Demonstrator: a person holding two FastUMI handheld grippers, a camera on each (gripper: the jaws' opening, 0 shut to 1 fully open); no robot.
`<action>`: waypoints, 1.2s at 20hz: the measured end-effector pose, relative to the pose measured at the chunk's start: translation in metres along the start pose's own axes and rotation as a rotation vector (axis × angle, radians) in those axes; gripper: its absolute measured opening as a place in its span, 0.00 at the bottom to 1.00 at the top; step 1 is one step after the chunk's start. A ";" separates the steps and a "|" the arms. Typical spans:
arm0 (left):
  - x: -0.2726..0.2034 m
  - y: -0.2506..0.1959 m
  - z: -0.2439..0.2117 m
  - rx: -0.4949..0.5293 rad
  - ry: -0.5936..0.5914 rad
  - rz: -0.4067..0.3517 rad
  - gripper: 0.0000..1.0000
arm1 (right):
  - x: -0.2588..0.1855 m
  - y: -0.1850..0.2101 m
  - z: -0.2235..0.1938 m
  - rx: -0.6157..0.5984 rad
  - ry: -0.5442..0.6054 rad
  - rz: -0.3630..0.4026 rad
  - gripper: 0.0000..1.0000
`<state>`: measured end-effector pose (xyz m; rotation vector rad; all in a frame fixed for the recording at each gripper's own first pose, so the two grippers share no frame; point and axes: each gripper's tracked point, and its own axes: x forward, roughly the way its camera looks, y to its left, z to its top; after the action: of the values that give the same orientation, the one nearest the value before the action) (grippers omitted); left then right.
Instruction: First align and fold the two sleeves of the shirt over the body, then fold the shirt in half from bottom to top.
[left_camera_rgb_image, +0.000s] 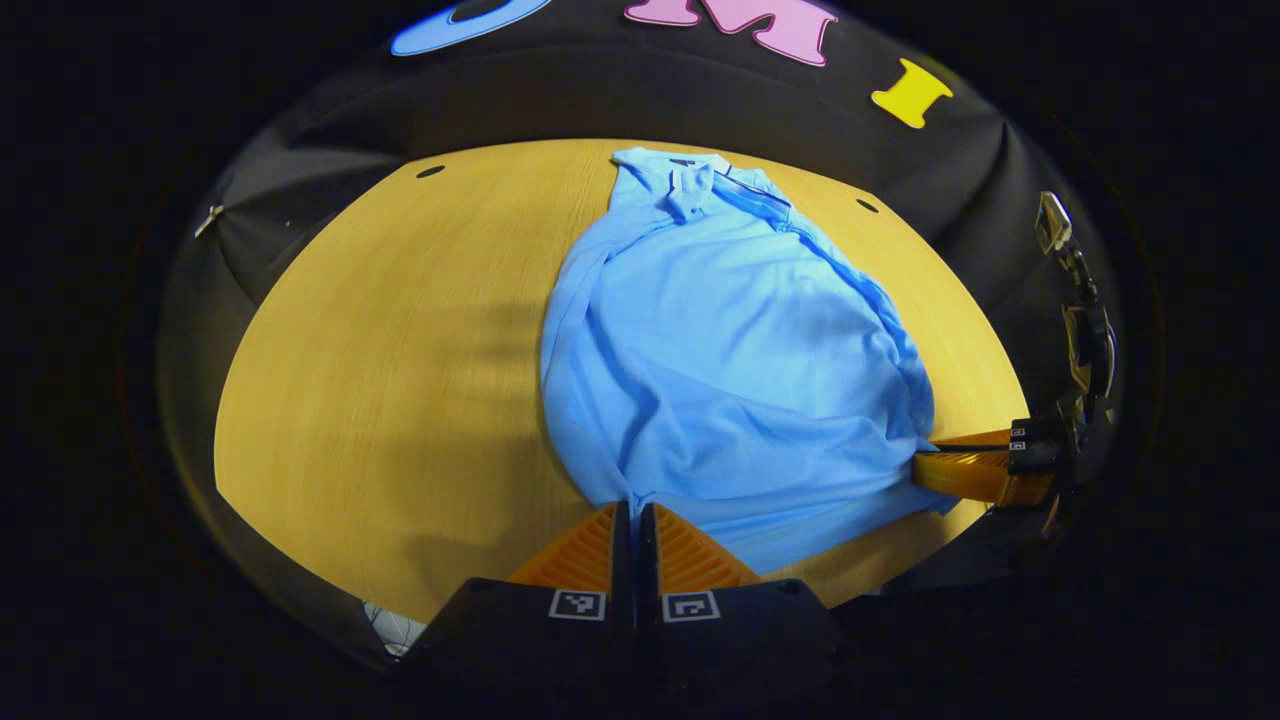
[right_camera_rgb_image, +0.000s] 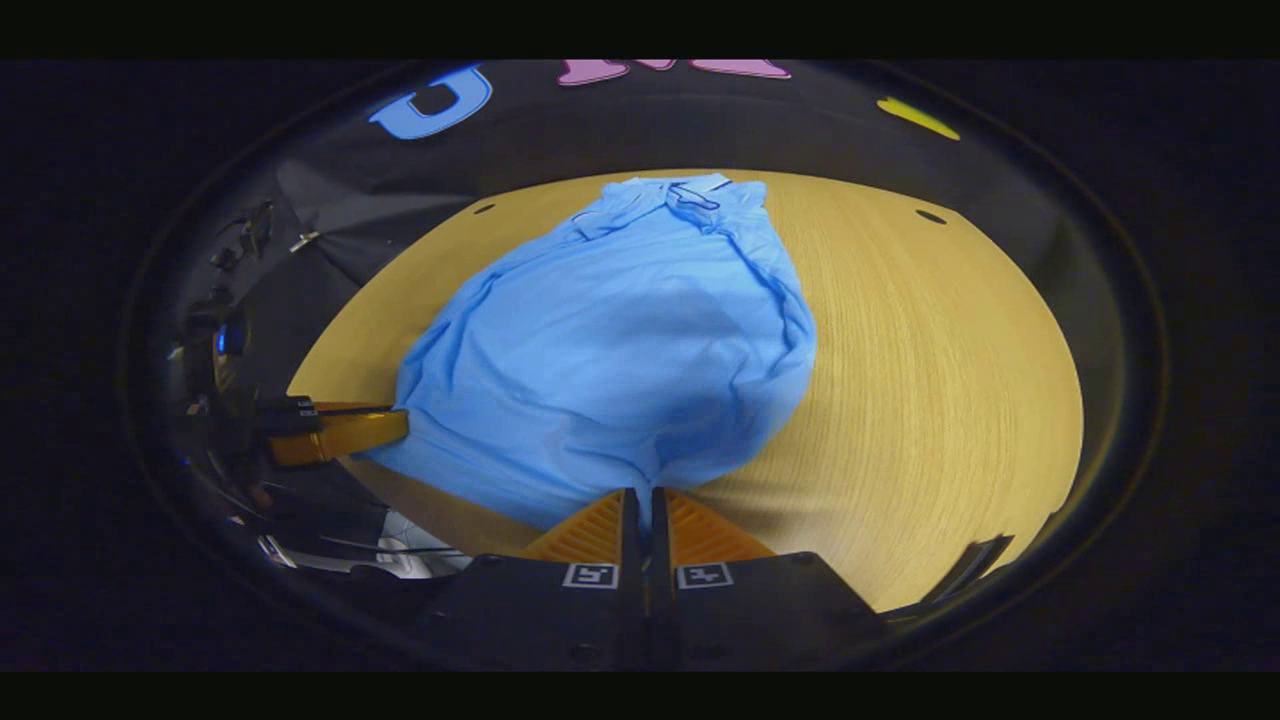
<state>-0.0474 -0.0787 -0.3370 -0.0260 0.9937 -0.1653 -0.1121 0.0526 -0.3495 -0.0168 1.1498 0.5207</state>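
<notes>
A light blue polo shirt (left_camera_rgb_image: 720, 350) lies on the wooden table (left_camera_rgb_image: 400, 350), collar at the far end, with both sleeves folded over the body. My left gripper (left_camera_rgb_image: 635, 508) is shut on the near hem at one bottom corner. In the right gripper view the shirt (right_camera_rgb_image: 620, 350) bulges upward, and my right gripper (right_camera_rgb_image: 645, 495) is shut on the other bottom corner of the hem. Each view shows the other gripper off to the side, the right gripper (left_camera_rgb_image: 925, 462) pinching the hem at the right and the left gripper (right_camera_rgb_image: 395, 425) at the left.
The table (right_camera_rgb_image: 930, 380) has wide bare wood on both sides of the shirt. Two small dark holes (left_camera_rgb_image: 430, 171) (left_camera_rgb_image: 867, 205) mark its far edge. The black cloth wall rises behind. Dark gear and cables (left_camera_rgb_image: 1085, 330) hang by the table's side.
</notes>
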 end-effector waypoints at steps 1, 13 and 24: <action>-0.003 -0.002 0.006 0.009 0.000 0.000 0.06 | -0.002 -0.001 0.011 -0.003 -0.013 -0.001 0.07; -0.040 -0.017 0.206 -0.009 -0.218 -0.057 0.06 | -0.007 -0.032 0.220 -0.040 -0.241 0.005 0.06; 0.046 0.014 0.389 0.054 -0.376 -0.031 0.06 | 0.057 -0.073 0.398 -0.033 -0.425 -0.046 0.06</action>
<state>0.3042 -0.0928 -0.1636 -0.0225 0.6134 -0.2071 0.2789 0.1197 -0.2496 0.0370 0.7241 0.4743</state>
